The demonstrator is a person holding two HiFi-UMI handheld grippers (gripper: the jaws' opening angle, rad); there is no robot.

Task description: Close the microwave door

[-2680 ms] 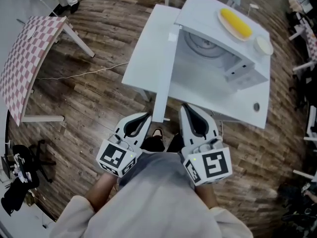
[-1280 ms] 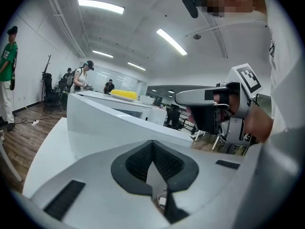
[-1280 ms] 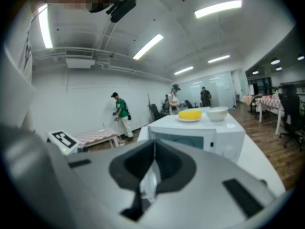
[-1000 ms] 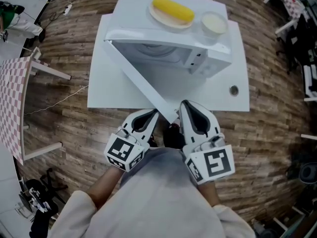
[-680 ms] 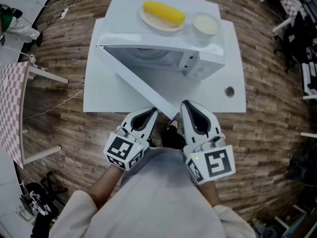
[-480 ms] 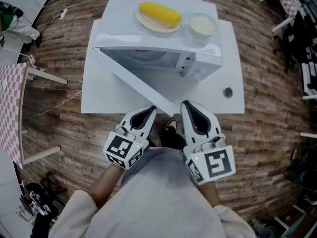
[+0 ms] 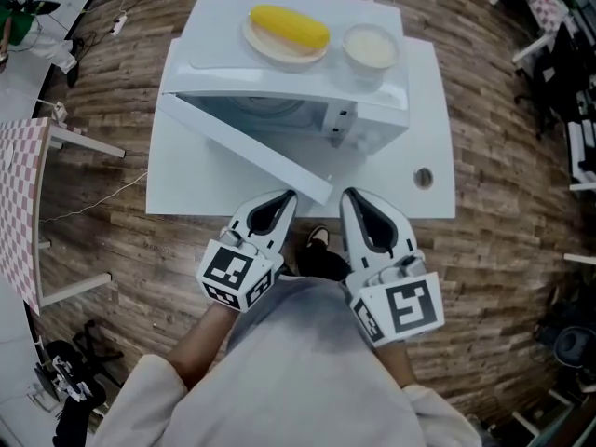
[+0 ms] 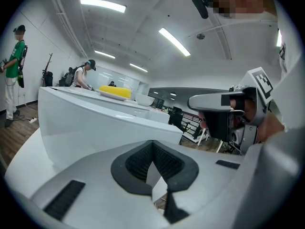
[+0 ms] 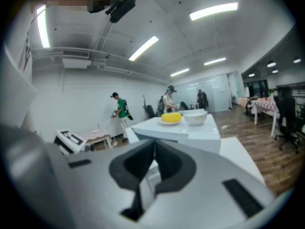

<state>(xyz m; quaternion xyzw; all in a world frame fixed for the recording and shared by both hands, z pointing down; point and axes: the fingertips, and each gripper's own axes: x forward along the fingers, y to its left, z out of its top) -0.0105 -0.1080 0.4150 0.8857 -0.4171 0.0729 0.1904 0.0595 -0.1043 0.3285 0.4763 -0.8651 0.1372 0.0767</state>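
Note:
A white microwave stands on a white table. Its door is hinged at the left and stands part open, slanting toward me. The door's free edge lies just beyond my two grippers. My left gripper is shut, its tip against or just short of the door's outer face. My right gripper is shut too, right of the door's free edge, and holds nothing. On top of the microwave a yellow corn cob lies on a plate beside a white bowl.
A small round fitting sits in the table's right side. A checked-cloth table stands far left, and office chairs at the right. Wood floor surrounds the table. People stand in the room's background.
The door has swung from wide open to a narrower angle toward the microwave. My view has shifted round to face the microwave's front. Both grippers stay close together by the door's free edge.

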